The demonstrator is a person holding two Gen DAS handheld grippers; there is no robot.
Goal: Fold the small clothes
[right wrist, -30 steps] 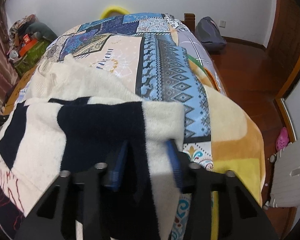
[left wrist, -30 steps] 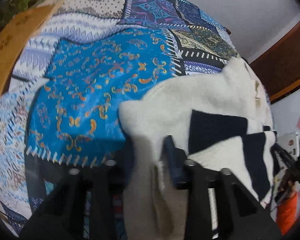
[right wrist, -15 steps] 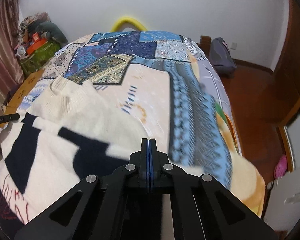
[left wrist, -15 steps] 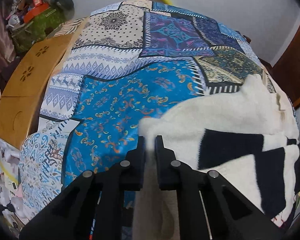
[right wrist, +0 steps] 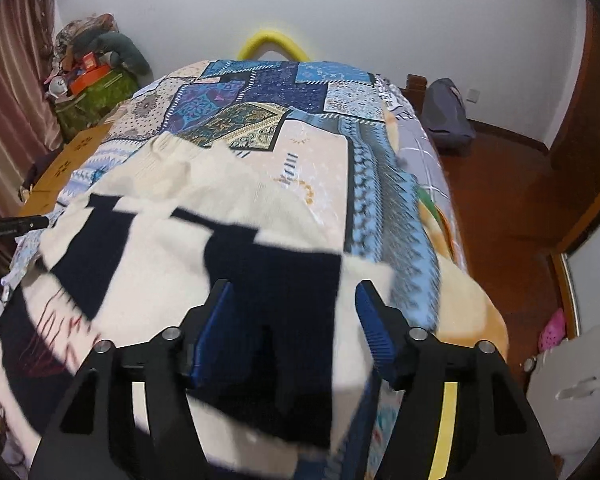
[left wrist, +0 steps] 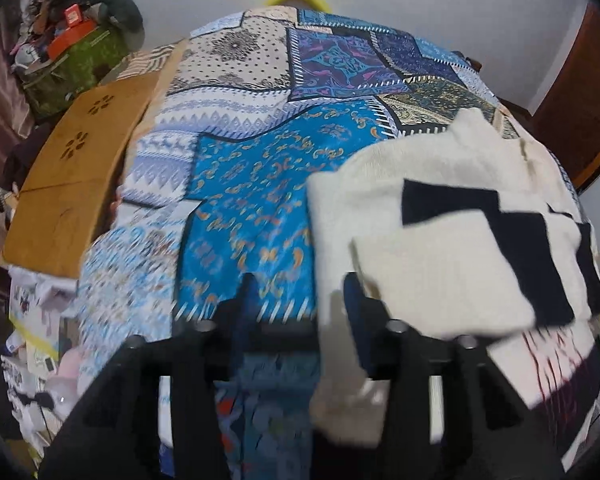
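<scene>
A cream sweater with navy blocks (left wrist: 440, 208) lies spread on the patchwork bedspread (left wrist: 260, 168). In the left wrist view it fills the right half, with its near left edge hanging over the bed edge. My left gripper (left wrist: 300, 292) is open; the sweater's left edge lies between its fingers, against the right one. In the right wrist view the sweater (right wrist: 172, 248) covers the near left of the bed. My right gripper (right wrist: 294, 300) is open, jaws wide apart over the sweater's near right corner, which hangs over the bed edge between them.
A wooden board (left wrist: 76, 168) lies along the bed's left side, with a cluttered green box (left wrist: 76, 56) behind it. A yellow headboard arc (right wrist: 272, 42) stands at the far end. Wooden floor (right wrist: 508, 200) and a grey bag (right wrist: 448, 116) lie to the right.
Both grippers were shut half a second ago and now stand open. Both views have pulled back slightly, and the sweater lies flatter on the bed.
</scene>
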